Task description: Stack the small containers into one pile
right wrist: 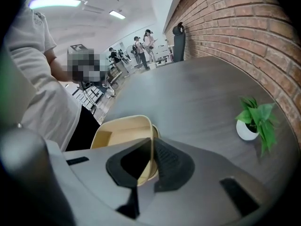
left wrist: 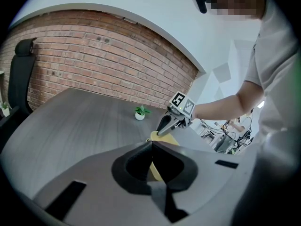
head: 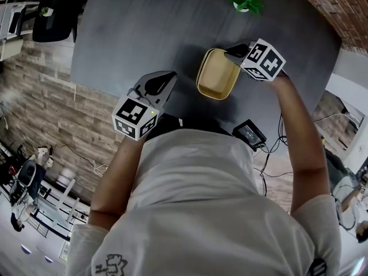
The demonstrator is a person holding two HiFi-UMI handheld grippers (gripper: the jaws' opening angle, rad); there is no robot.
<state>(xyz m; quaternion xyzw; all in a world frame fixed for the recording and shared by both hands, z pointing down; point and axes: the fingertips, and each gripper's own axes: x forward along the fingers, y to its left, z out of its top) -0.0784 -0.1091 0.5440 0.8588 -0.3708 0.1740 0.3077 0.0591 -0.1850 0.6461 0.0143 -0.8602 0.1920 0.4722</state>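
I am holding my left gripper nearest to me, over the near part of the dark grey table. Its jaws are resting together, tips touching, with nothing clamped between them. In the left gripper view a strip of yellow is showing through the gap behind the closed tips, but that is the container lying beyond them. In the head view the left gripper is standing apart from it, to its left.

To the right of my body, a small black box is sitting just off the table's near edge among loose cables.

A little farther out, the yellow container is sitting near the middle of the table, open side up and empty. I am reaching my right gripper to its far right corner. In the right gripper view its jaws are clamping the container's thin wall, one jaw inside and one outside. The rim there is looking doubled, and I cannot tell whether that is one container or two nested. I also cannot tell whether its base is touching the table.

Farther still, a small green plant in a white pot is standing well apart from the container, toward the table's far side.

Beyond the table, a brick wall is running along the far side, and a black chair is standing at the far left.
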